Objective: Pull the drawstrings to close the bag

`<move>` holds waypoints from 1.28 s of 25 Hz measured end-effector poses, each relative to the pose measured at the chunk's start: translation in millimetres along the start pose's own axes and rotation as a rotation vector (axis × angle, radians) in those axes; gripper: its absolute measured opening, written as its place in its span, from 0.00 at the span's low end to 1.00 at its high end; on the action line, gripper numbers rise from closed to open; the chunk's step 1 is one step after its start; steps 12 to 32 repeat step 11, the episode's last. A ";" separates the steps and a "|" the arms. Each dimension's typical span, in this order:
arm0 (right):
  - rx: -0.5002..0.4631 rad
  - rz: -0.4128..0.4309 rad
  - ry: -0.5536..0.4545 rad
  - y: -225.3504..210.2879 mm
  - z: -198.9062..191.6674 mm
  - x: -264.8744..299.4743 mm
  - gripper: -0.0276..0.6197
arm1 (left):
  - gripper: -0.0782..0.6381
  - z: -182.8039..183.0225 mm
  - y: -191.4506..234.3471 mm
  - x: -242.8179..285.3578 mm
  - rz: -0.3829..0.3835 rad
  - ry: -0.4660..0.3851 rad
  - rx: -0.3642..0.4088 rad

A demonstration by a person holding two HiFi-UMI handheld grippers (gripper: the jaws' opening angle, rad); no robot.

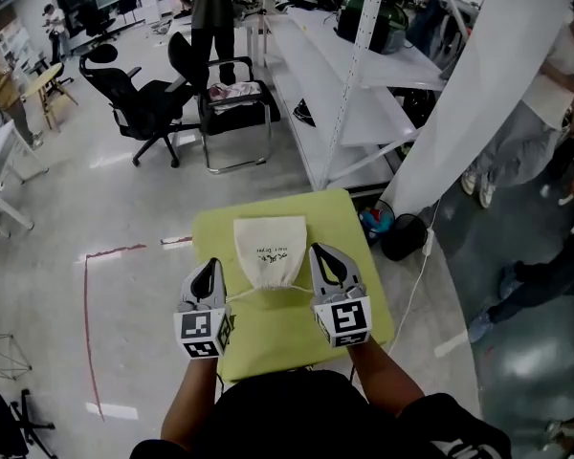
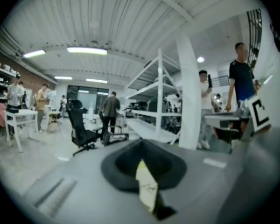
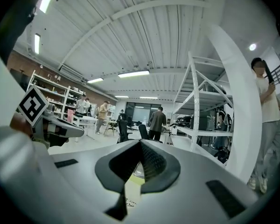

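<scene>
The cream drawstring bag (image 1: 270,247) sits over the middle of the yellow-green table (image 1: 349,220), with its printed face up and its gathered mouth turned toward the person. It lies between the two claws and a little beyond their marker cubes, touching neither. The head view does not show whether it rests on the tabletop or hangs just above it. The left gripper (image 1: 211,264) is just beside the bag's left edge and the right gripper (image 1: 319,250) just beside its right edge, and both point away from the person. From the puckered mouth the left drawstring (image 1: 241,295) runs out sideways to the left claw, and the right drawstring (image 1: 298,288) runs to the right claw, the two making a nearly straight line. In each gripper view the jaws are clenched together, each on its own cord, and a thin sliver of cream cloth and yellow-green table shows through the gap below them.
</scene>
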State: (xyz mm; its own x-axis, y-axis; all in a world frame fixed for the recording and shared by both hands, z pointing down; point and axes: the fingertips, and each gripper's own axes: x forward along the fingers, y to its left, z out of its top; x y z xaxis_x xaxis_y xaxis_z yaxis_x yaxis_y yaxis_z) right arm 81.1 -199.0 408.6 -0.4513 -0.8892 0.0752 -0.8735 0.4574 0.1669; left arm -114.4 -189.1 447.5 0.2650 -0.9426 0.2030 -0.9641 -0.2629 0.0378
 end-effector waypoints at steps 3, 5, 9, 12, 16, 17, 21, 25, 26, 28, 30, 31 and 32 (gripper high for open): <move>0.007 -0.004 -0.005 -2.4 0.5 -1.0 0.05 | 0.12 2.1 -4.1 1.7 -0.010 -0.005 0.005; 0.010 -0.006 -0.003 -3.2 -0.5 -0.8 0.05 | 0.12 3.3 -5.9 3.2 -0.015 -0.006 0.007; 0.010 -0.006 -0.011 -4.7 -0.5 1.0 0.05 | 0.12 1.4 -7.9 7.8 -0.022 -0.001 0.013; 0.010 -0.006 -0.010 -5.4 -2.6 1.5 0.05 | 0.12 -0.2 -9.3 9.8 -0.028 0.002 0.017; 0.010 -0.006 -0.010 -5.4 -2.6 1.5 0.05 | 0.12 -0.2 -9.3 9.8 -0.028 0.002 0.017; 0.010 -0.006 -0.010 -5.4 -2.6 1.5 0.05 | 0.12 -0.2 -9.3 9.8 -0.028 0.002 0.017; 0.010 -0.006 -0.010 -5.4 -2.6 1.5 0.05 | 0.12 -0.2 -9.3 9.8 -0.028 0.002 0.017; 0.010 -0.006 -0.010 -5.4 -2.6 1.5 0.05 | 0.12 -0.2 -9.3 9.8 -0.028 0.002 0.017; 0.010 -0.006 -0.010 -5.4 -2.6 1.5 0.05 | 0.12 -0.2 -9.3 9.8 -0.028 0.002 0.017; 0.010 -0.006 -0.010 -5.4 -2.6 1.5 0.05 | 0.12 -0.2 -9.3 9.8 -0.028 0.002 0.017; 0.010 -0.006 -0.010 -5.4 -2.6 1.5 0.05 | 0.12 -0.2 -9.3 9.8 -0.028 0.002 0.017; 0.010 -0.006 -0.010 -5.4 -2.6 1.5 0.05 | 0.12 -0.2 -9.3 9.8 -0.028 0.002 0.017; 0.010 -0.006 -0.010 -5.4 -2.6 1.5 0.05 | 0.12 -0.2 -9.3 9.8 -0.028 0.002 0.017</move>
